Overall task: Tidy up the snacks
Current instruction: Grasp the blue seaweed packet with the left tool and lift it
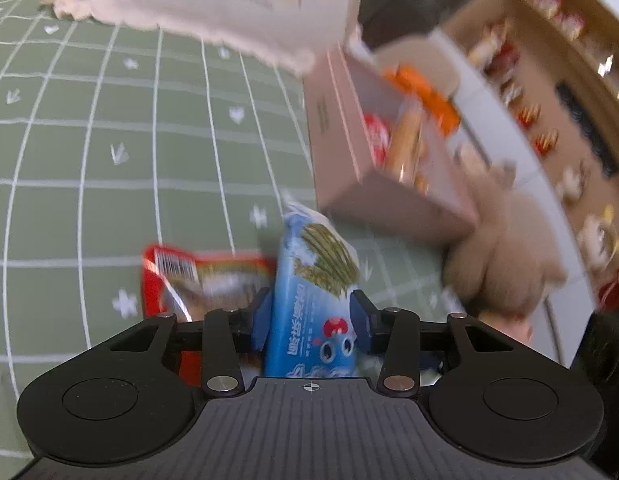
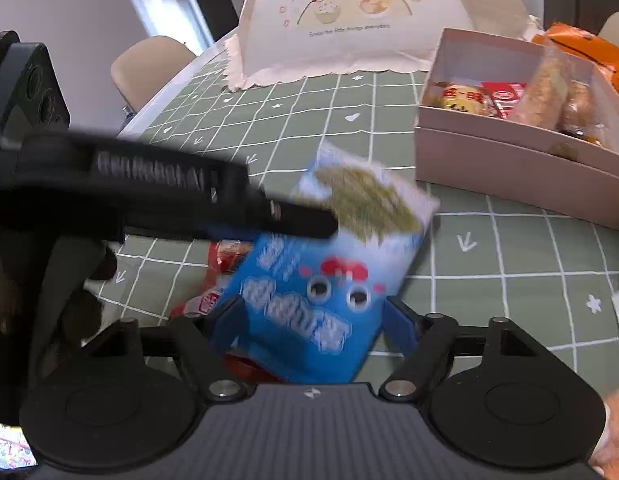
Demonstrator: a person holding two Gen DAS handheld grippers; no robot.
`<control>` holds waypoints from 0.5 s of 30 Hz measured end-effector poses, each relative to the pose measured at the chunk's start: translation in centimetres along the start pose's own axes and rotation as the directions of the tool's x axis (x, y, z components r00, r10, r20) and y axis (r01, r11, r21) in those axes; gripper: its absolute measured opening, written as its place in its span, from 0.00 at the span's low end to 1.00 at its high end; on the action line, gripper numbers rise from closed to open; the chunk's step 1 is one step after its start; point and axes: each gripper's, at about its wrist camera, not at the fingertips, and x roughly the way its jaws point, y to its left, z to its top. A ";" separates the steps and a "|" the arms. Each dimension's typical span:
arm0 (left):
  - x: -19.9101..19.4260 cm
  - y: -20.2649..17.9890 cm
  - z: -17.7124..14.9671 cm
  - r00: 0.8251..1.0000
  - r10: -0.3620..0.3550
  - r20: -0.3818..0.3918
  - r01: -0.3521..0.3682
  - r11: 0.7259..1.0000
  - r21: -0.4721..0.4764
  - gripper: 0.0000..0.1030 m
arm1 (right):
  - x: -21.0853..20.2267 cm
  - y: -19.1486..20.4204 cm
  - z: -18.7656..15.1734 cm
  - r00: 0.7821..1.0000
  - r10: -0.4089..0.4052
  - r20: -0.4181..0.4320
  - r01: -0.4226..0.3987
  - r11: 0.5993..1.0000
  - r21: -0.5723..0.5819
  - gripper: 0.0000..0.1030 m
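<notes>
A blue snack packet [image 1: 313, 292] with green sticks printed on it stands on edge between the fingers of my left gripper [image 1: 311, 316], which is shut on it. In the right wrist view the same blue packet [image 2: 333, 276] is lifted off the table and blurred, with the left gripper [image 2: 269, 216] clamped on its upper left. My right gripper [image 2: 313, 320] is open, its blue pads on either side of the packet's lower end without squeezing it. A red snack packet [image 1: 205, 280] lies on the green tablecloth under it [image 2: 225, 256].
An open pink box [image 2: 509, 160] with several snacks inside stands at the right [image 1: 349, 136]. A white mesh food cover [image 2: 349, 20] stands at the back [image 1: 213, 0]. An orange packet [image 2: 585, 48] lies behind the box. A chair [image 2: 149, 64] is beyond the table edge.
</notes>
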 end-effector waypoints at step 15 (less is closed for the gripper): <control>0.2 0.0 -1.5 0.994 -0.049 -0.096 0.051 0.999 0.019 0.23 | -3.2 -0.2 -1.9 0.999 -0.010 0.036 0.010 1.000 -0.007 0.83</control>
